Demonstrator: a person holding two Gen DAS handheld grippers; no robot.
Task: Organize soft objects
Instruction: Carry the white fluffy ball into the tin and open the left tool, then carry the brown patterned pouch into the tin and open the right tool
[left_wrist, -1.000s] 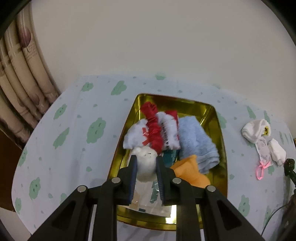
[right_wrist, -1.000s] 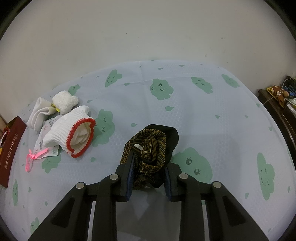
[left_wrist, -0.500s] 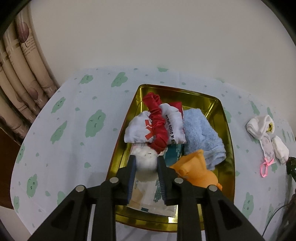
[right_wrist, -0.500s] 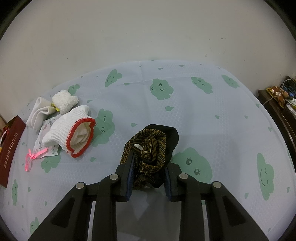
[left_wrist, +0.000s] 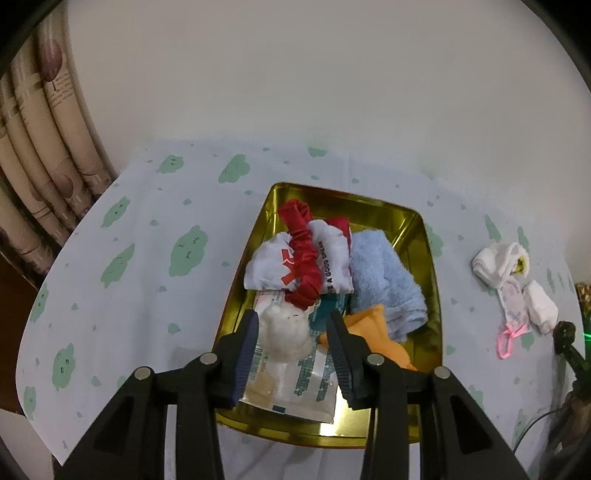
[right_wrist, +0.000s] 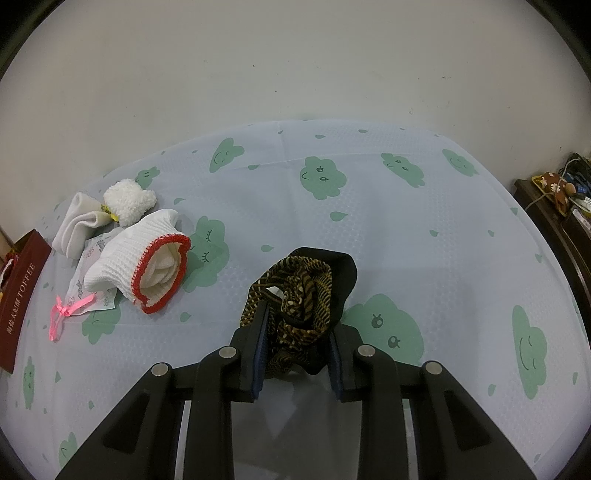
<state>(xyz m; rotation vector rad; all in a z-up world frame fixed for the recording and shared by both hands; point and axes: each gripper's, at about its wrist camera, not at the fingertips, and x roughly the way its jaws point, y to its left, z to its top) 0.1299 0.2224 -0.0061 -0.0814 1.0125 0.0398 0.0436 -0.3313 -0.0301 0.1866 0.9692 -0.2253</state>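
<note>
A gold tray (left_wrist: 430, 266) holds a red scrunchie (left_wrist: 303, 258), a white printed cloth (left_wrist: 267, 266), a blue towel (left_wrist: 380, 277), an orange soft piece (left_wrist: 373, 325) and a flat packet (left_wrist: 295, 391). A white fluffy ball (left_wrist: 286, 334) rests on the packet between the jaws of my left gripper (left_wrist: 292, 321). Those jaws are opening, with a gap showing on the ball's right side. My right gripper (right_wrist: 297, 317) is shut on a black and brown patterned fabric (right_wrist: 303, 288) just above the cloud-print tablecloth (right_wrist: 406, 229).
A white knitted pouch with a red rim (right_wrist: 147, 266), a fluffy white piece (right_wrist: 129, 201), a white sock (right_wrist: 79, 225) and a pink ribbon (right_wrist: 59, 314) lie left of the right gripper. A dark red toffee box (right_wrist: 18, 295) stands at the left edge. Curtains (left_wrist: 44, 147) hang at the far left.
The left jaws have spread apart and let go of the white fluffy ball, which now lies on the packet in the tray. The right gripper and its fabric have not moved.
</note>
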